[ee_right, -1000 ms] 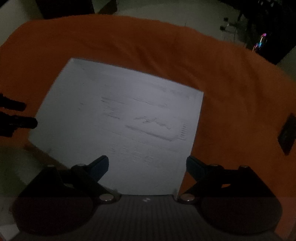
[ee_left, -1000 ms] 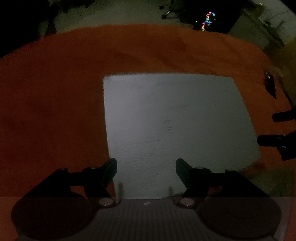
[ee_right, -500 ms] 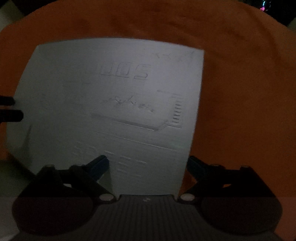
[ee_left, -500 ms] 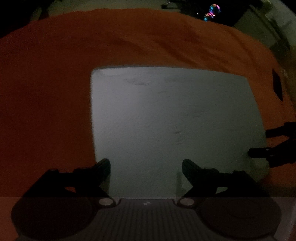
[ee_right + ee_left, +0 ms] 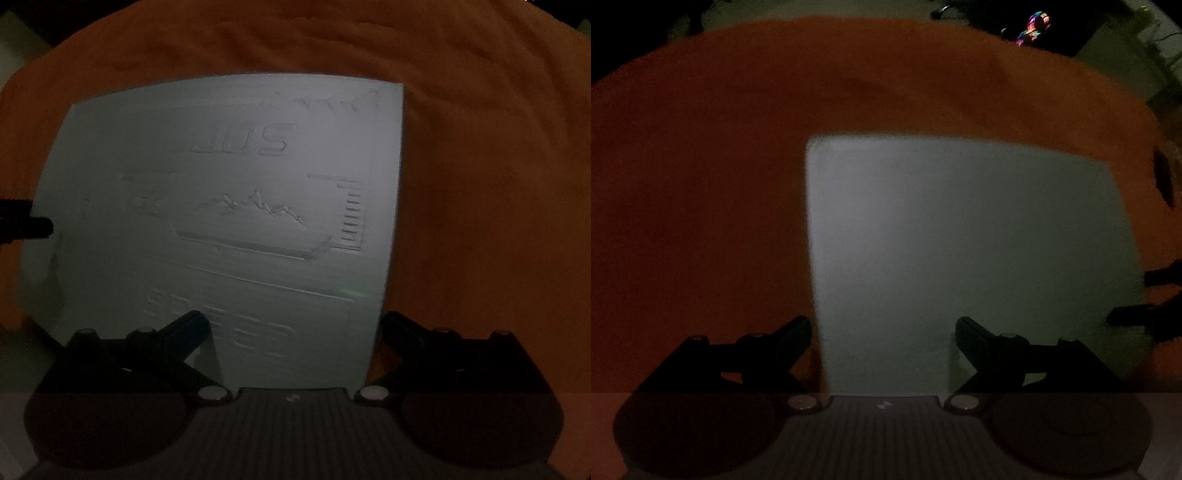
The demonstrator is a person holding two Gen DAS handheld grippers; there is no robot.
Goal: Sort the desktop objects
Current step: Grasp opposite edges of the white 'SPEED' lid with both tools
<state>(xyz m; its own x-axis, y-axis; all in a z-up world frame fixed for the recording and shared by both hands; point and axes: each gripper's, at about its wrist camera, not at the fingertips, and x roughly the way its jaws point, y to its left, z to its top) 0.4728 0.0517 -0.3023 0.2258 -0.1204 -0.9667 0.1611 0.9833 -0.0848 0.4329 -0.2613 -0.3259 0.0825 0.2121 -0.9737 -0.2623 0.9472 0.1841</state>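
A flat white board (image 5: 960, 251) lies on the orange cloth (image 5: 701, 184); the right wrist view shows raised letters and a chart on the board (image 5: 221, 184). My left gripper (image 5: 882, 328) hangs over the board's near left corner. Its jaws are opening, one finger (image 5: 798, 332) over the cloth outside the left edge, the other over the board. My right gripper (image 5: 293, 321) stands open wide over the near right corner, straddling the right edge. Neither pair of pads presses on the board. Each view shows the other gripper's dark fingers (image 5: 1137, 314) (image 5: 29, 221) at the board's side.
A small dark flat object (image 5: 1163, 177) lies on the cloth to the right of the board. Beyond the cloth's far edge are a dim floor and coloured lights (image 5: 1034, 24). The scene is very dark.
Both grippers have come down closer to the board, which now fills more of each view. Both pairs of jaws stand wider apart. The right view has turned, so the relief shows.
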